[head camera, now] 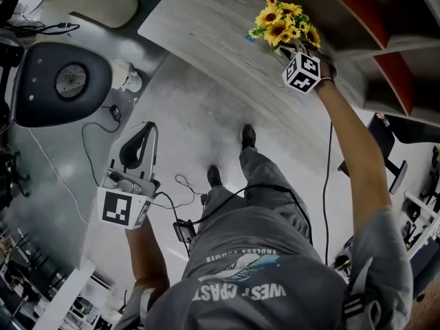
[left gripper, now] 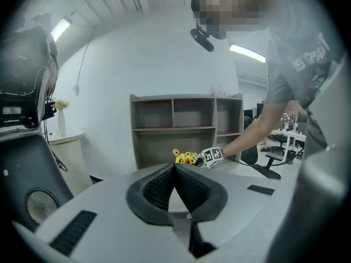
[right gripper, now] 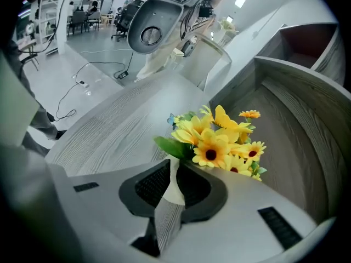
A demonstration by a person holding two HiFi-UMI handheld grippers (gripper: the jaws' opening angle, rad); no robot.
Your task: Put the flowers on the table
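at full reach over a pale wood-grain table (head camera: 199,29), right gripper (head camera: 294,52) clamped on the pale base of a bunch of yellow flowers (head camera: 283,25), blooms turned toward the shelf (left gripper: 186,127) just beside the table's far edge. along the jaws in the right gripper view: both pads pressed against the pale base, green leaves and blooms fanned out just past the tips, tabletop beneath. contact between bunch and wood: cannot tell. left gripper (head camera: 137,143) low at the person's side above the pale floor (head camera: 199,108), well apart from the table, jaws together at the tips, nothing between them. beyond those closed jaws in the left gripper view: the flowers and the outstretched arm (left gripper: 258,130) in front of the shelf. loose cable (head camera: 86,139) on the floor near the person's shoes (head camera: 248,136).
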